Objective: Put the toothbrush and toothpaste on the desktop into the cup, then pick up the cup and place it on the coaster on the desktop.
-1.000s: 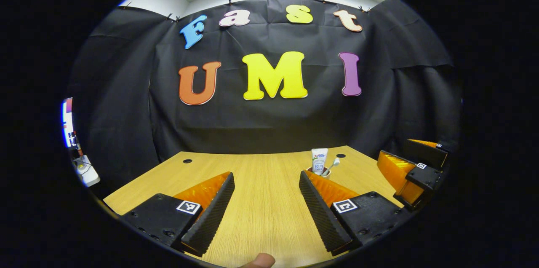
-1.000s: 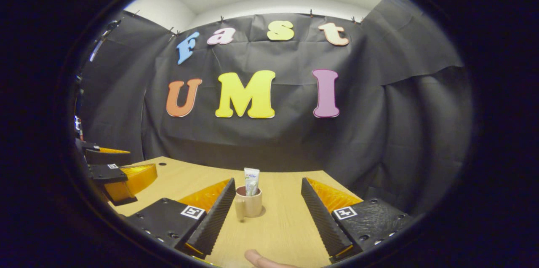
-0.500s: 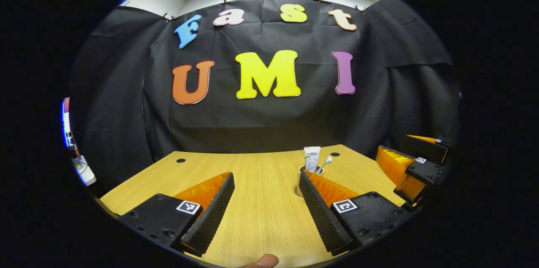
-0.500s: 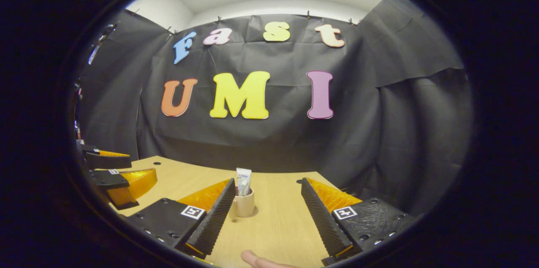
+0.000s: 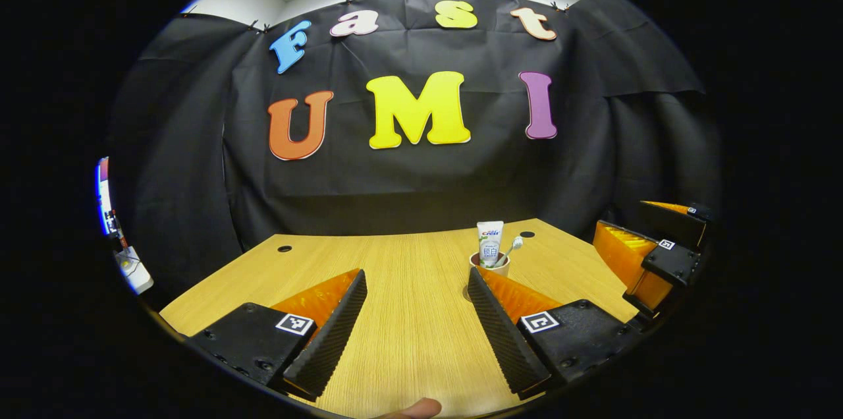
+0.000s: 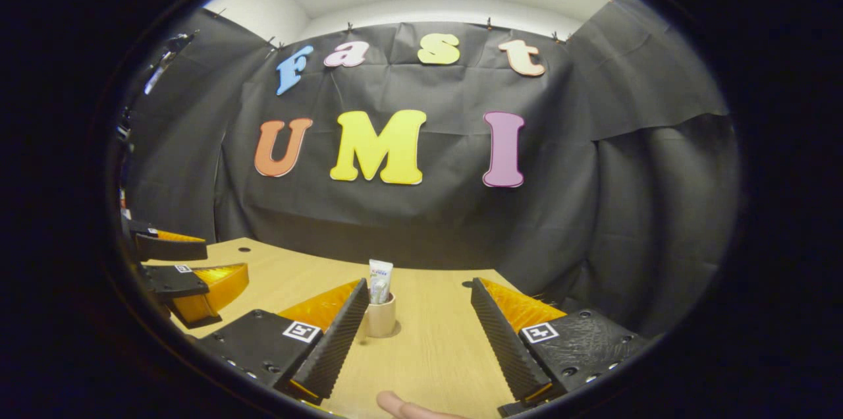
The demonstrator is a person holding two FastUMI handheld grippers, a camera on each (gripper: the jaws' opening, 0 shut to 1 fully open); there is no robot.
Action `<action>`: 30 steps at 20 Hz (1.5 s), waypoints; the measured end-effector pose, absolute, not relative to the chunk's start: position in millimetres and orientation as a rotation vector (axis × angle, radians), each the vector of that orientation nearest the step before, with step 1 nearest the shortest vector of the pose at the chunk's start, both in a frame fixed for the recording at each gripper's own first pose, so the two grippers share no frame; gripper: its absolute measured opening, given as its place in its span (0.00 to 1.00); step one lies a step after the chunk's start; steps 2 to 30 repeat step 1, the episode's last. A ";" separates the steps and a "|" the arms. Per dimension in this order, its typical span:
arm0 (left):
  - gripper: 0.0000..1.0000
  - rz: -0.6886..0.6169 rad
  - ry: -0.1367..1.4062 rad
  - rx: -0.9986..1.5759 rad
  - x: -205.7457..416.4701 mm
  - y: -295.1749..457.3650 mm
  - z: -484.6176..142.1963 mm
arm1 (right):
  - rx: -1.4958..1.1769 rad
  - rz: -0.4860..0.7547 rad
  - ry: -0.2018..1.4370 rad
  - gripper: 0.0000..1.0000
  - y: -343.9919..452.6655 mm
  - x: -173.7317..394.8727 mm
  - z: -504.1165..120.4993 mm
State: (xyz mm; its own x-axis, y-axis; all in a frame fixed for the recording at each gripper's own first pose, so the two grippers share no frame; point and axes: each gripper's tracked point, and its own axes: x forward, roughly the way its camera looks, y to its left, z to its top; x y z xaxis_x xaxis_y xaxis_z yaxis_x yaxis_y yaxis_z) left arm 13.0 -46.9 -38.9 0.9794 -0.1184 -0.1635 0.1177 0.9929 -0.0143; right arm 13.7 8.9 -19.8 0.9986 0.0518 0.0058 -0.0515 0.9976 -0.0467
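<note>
A cup (image 6: 381, 315) stands upright on the wooden bench (image 5: 408, 327), toward its far right corner, with a tube of toothpaste (image 5: 489, 243) and a toothbrush (image 5: 512, 249) standing inside it. The left gripper (image 5: 416, 277) hovers over the bench with its fingers spread wide, holding nothing. The right gripper (image 6: 419, 287), also spread and empty, sits nearer the bench's right edge, the cup standing just beyond its fingers. A fingertip (image 6: 398, 404) shows at the bottom of the right gripper view.

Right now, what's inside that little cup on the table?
A toothpaste tube stands upright in the cup, and a toothbrush leans out beside it, head up. Their lower ends are hidden by the cup's wall, and so is its bottom.
</note>
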 end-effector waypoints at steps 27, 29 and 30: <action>0.98 -0.112 0.170 0.001 13.7 -45.8 -41.2 | -0.052 0.052 -0.008 0.95 9.3 14.7 -20.2; 0.98 -0.112 0.170 0.001 13.7 -45.8 -41.2 | -0.052 0.052 -0.008 0.95 9.3 14.7 -20.2; 0.98 -0.112 0.170 0.001 13.7 -45.8 -41.2 | -0.052 0.052 -0.008 0.95 9.3 14.7 -20.2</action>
